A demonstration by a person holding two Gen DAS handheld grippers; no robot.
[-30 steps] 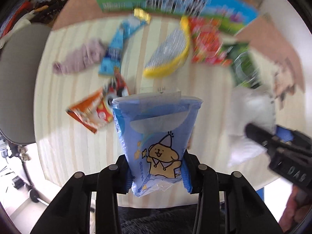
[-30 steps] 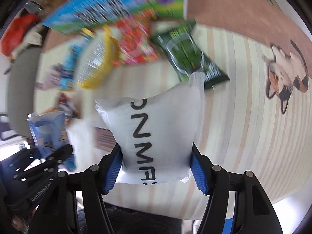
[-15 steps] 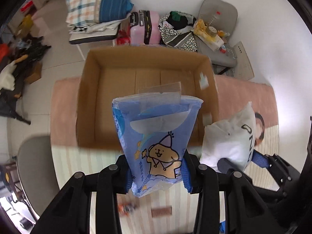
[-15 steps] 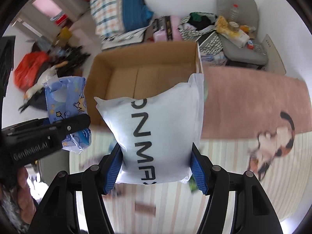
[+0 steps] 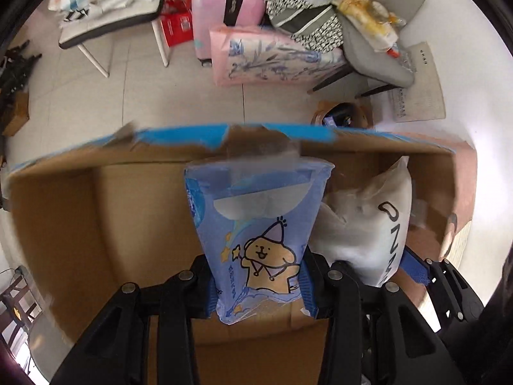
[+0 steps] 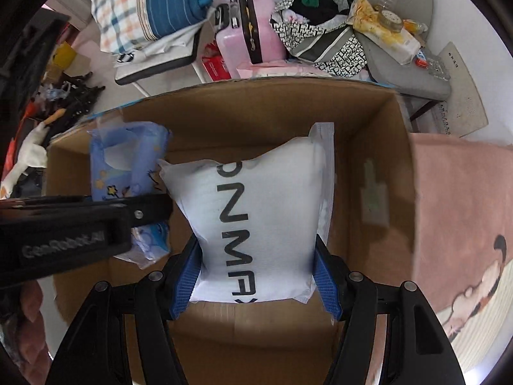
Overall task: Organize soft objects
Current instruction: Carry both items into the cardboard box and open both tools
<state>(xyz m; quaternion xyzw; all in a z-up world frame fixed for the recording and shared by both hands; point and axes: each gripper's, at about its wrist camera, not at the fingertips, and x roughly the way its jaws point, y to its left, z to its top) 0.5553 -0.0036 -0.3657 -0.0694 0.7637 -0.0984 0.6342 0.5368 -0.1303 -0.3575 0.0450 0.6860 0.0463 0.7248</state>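
Observation:
My left gripper (image 5: 259, 285) is shut on a blue soft pack with a cartoon bear (image 5: 256, 234) and holds it over the open cardboard box (image 5: 64, 224). My right gripper (image 6: 256, 276) is shut on a white soft pouch with black letters (image 6: 256, 211) and holds it over the same box (image 6: 368, 134), to the right of the blue pack (image 6: 125, 166). The white pouch also shows in the left wrist view (image 5: 368, 224). The left gripper's body (image 6: 64, 224) crosses the left of the right wrist view.
Beyond the box lie a pink suitcase (image 6: 250, 38), folded bedding (image 6: 144, 9) on a cot, a pink bag (image 5: 272, 57) and a grey chair (image 5: 378, 41) piled with things. A pink rug with a cat print (image 6: 465, 224) lies right of the box.
Both grippers have moved forward from over the table with the snack packs to over the cardboard box, and now hang inside its opening. Both keep hold of their packs.

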